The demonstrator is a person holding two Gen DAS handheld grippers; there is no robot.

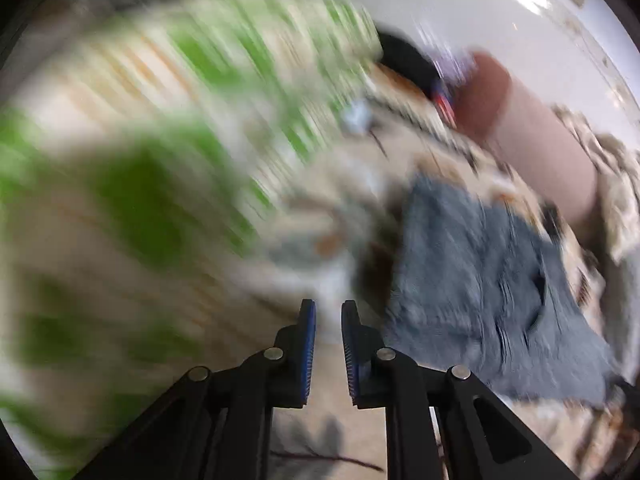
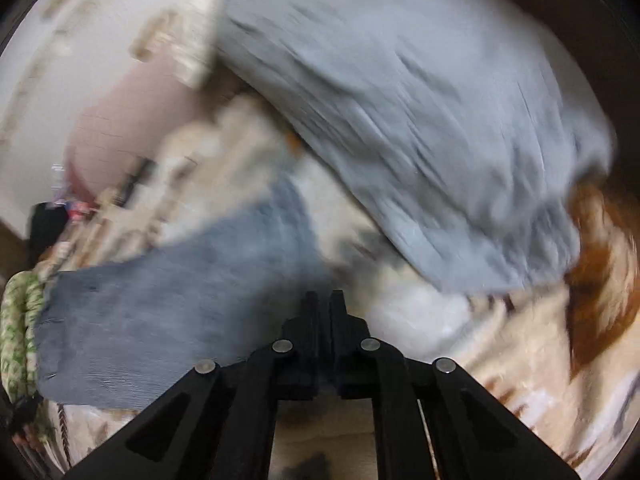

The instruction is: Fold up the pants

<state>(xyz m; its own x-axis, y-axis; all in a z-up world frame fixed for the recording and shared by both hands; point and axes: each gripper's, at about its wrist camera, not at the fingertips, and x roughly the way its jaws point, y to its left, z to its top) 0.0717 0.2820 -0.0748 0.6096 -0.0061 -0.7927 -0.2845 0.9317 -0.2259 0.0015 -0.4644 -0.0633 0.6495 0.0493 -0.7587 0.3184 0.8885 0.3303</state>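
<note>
Both views are motion-blurred. The grey-blue pants (image 1: 480, 272) lie on a patterned cream bedcover (image 1: 304, 432), to the right of my left gripper (image 1: 328, 312), which is slightly open and empty. In the right wrist view the pants (image 2: 168, 312) spread to the left of my right gripper (image 2: 324, 300), whose jaws are closed together with nothing visibly between them. A lighter grey cloth (image 2: 400, 120) bulges above and to the right of it.
A green-and-cream patterned cloth (image 1: 160, 140) fills the left of the left wrist view. A pink pillow (image 1: 540, 144) lies at the right, also in the right wrist view (image 2: 132, 120). A white wall (image 1: 440, 8) stands behind. The bedcover (image 2: 500, 352) has brown patches.
</note>
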